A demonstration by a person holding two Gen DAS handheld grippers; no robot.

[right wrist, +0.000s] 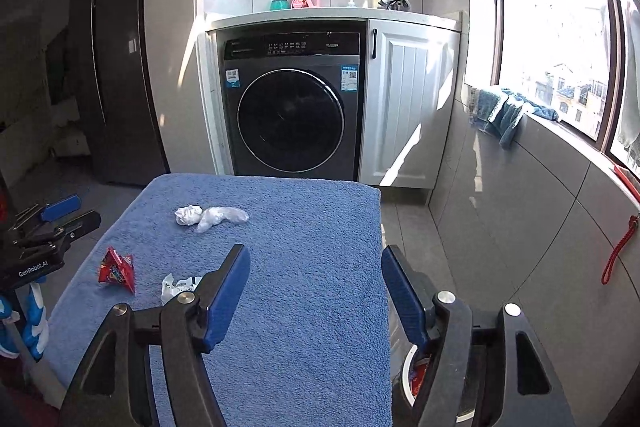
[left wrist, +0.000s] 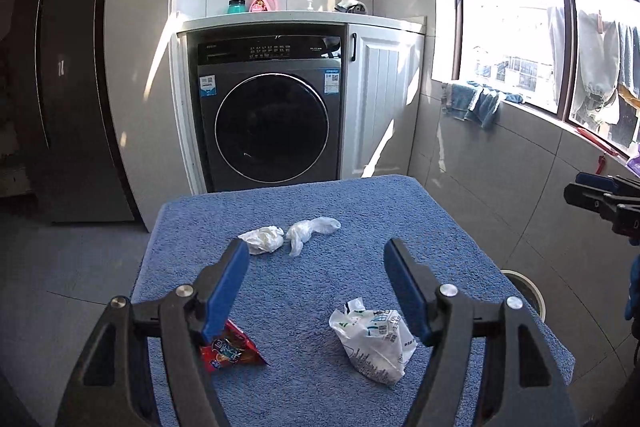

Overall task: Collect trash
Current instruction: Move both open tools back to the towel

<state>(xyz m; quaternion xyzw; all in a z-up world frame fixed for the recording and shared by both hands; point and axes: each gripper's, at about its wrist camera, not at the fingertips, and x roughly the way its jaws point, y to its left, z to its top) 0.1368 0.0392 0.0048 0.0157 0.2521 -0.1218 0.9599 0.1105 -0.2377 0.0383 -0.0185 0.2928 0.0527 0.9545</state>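
Observation:
A blue towel covers the table [left wrist: 312, 211] [right wrist: 304, 227]. On it lie a crumpled white tissue [left wrist: 262, 239] [right wrist: 188, 215], a clear plastic glove [left wrist: 310, 231] [right wrist: 222, 216], a red snack wrapper [left wrist: 230, 347] [right wrist: 117, 269] and a white printed plastic bag [left wrist: 374, 339] [right wrist: 176, 285]. My left gripper [left wrist: 316, 251] is open and empty above the towel, wrapper by its left finger, bag by its right. My right gripper [right wrist: 314, 255] is open and empty over the towel's right edge. A round bin [left wrist: 528, 291] [right wrist: 412, 371] stands on the floor right of the table, partly hidden.
A washing machine [left wrist: 272, 115] and white cabinet [left wrist: 384, 99] stand behind the table. A tiled wall with a window sill and blue cloths [right wrist: 504, 111] runs along the right. A dark fridge [left wrist: 72, 87] is at the left.

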